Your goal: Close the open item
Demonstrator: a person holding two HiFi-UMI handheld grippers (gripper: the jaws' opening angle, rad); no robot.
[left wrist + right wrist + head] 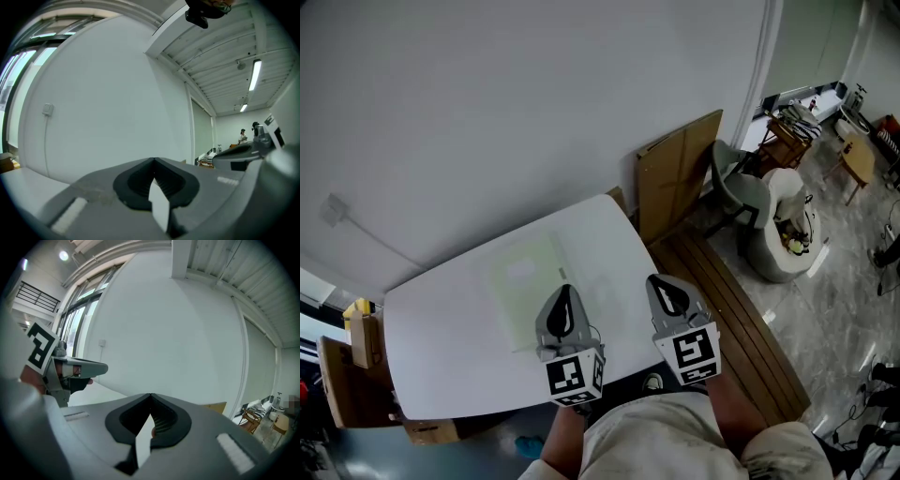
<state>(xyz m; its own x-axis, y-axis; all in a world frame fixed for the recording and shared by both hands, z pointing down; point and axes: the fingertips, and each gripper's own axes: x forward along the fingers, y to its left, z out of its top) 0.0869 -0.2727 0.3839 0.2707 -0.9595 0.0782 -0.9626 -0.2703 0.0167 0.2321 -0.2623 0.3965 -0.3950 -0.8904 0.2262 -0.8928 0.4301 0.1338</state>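
Fingers [136, 180] of the left gripper [566, 295] are clenched tip to tip with nothing between them. The right gripper [660, 283] is likewise pressed closed and empty. Both hang side by side, a little apart, over the near part of the white table [441, 356].

A pale flat item [525, 286], perhaps a folder or book, lies mid-table, and the left gripper's tips overlap its near right corner in the head view. It is too washed out to tell whether it lies open.

The table's far edge meets the white wall [487, 112], and the rest of the tabletop is bare. Off the right edge runs a slatted wooden bench [731, 319], with a cardboard sheet [675, 178] leaning on the wall behind it. Cardboard boxes [361, 342] crowd the left end. A grey chair [741, 192] stands far right on the grey floor [844, 281].
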